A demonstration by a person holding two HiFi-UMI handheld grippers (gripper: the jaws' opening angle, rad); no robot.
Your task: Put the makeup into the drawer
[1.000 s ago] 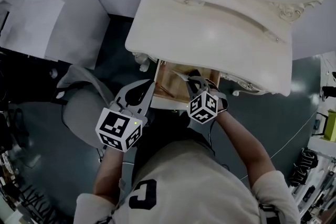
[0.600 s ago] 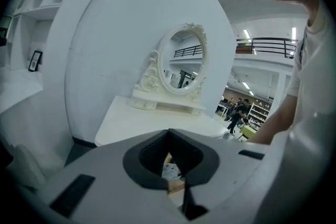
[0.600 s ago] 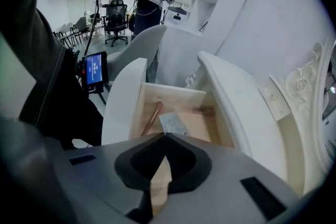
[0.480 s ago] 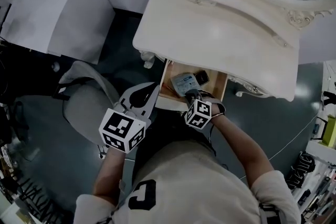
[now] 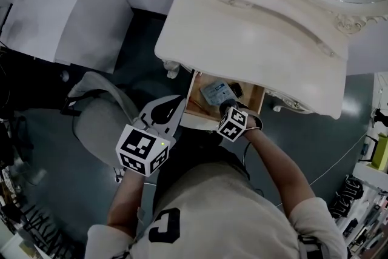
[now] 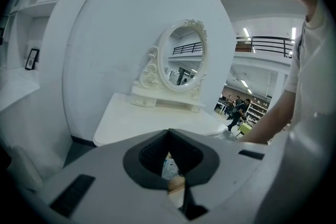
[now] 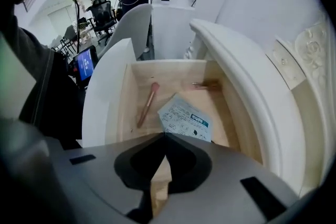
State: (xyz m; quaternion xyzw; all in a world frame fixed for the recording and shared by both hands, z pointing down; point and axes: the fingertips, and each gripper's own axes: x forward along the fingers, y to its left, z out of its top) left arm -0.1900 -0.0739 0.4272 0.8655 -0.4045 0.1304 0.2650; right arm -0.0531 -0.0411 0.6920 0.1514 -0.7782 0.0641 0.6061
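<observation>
The right hand-held gripper (image 5: 225,106) (image 7: 160,136) has its jaws closed tip to tip with nothing between them. It hovers over the front part of the open drawer (image 5: 195,107) (image 7: 118,107), which stands pulled out from under the counter's (image 5: 254,39) near edge. The left hand-held gripper (image 5: 174,106) (image 6: 168,132) is likewise closed and empty, held off the drawer's left front corner, clear of the counter.

The makeup lies inside the drawer. A pale blue printed packet (image 5: 216,91) (image 7: 185,117) lies flat on the drawer floor, turned at an angle to the walls. A slim pink brush (image 7: 147,104) lies to its left, its long axis running from the drawer front toward the counter's far edge, the thicker end pointing away from the person. A second rosy stick (image 7: 206,85) lies crosswise at the drawer's back, parallel to the counter's near edge. A small dark item (image 5: 236,91) sits just beside the packet; what it is cannot be told.
</observation>
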